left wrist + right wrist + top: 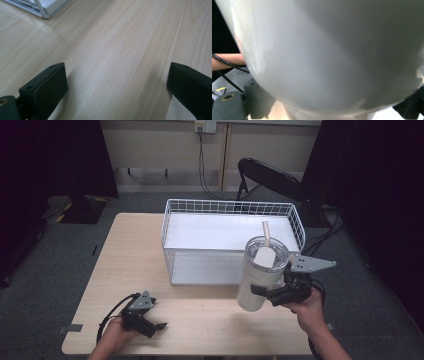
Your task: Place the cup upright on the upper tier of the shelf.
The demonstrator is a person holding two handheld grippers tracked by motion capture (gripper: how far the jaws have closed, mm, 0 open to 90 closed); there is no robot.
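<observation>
One gripper point(267, 295), your right, clamps the tall white lidded tumbler point(260, 272) low; tilted, it could slip onto the bench point(210, 315).

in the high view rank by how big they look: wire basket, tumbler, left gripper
1. wire basket
2. tumbler, held up nearer the camera, so it may look oversized
3. left gripper

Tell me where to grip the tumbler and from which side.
Grip the tumbler across its lower body, from its right side, as the right gripper does now. The body there is smooth and narrower than the lidded top, so the jaws span it, and the straw stays clear.
</observation>
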